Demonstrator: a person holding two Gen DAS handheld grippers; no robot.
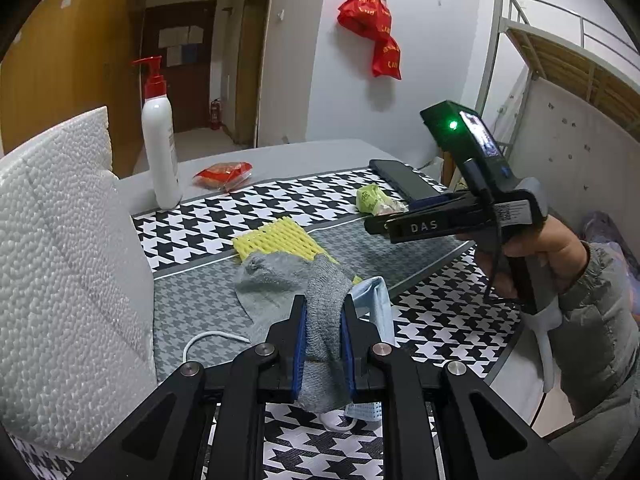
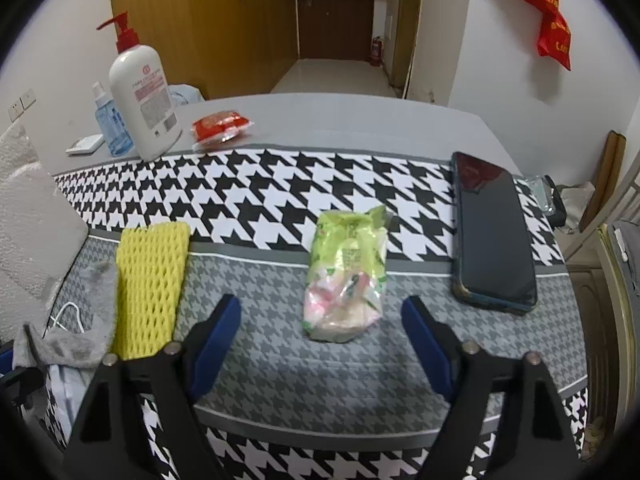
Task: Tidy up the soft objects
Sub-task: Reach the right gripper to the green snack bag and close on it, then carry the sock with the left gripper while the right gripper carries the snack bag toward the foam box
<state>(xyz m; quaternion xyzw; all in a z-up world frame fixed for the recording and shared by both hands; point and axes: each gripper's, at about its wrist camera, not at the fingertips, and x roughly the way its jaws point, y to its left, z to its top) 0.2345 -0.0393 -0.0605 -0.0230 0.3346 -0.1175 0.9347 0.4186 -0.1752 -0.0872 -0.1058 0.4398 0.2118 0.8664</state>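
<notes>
My left gripper (image 1: 324,312) is shut on a grey sock (image 1: 280,284) and holds its cuff between the blue pads; the rest of the sock drapes over a yellow foam net (image 1: 276,238). A light blue face mask (image 1: 376,304) lies just right of the fingers. My right gripper (image 2: 322,320) is open and empty, hovering above a green tissue pack (image 2: 348,272) that lies between and just ahead of its fingers. The right gripper also shows in the left wrist view (image 1: 376,226). The sock (image 2: 80,320) and foam net (image 2: 150,284) appear at the left of the right wrist view.
A houndstooth mat (image 2: 280,192) covers the table. A dark phone (image 2: 492,236) lies right. A white pump bottle (image 2: 142,92), blue bottle (image 2: 110,120) and red packet (image 2: 220,126) stand at the back. White foam block (image 1: 60,260) stands left. A white cable (image 1: 208,340) lies near the sock.
</notes>
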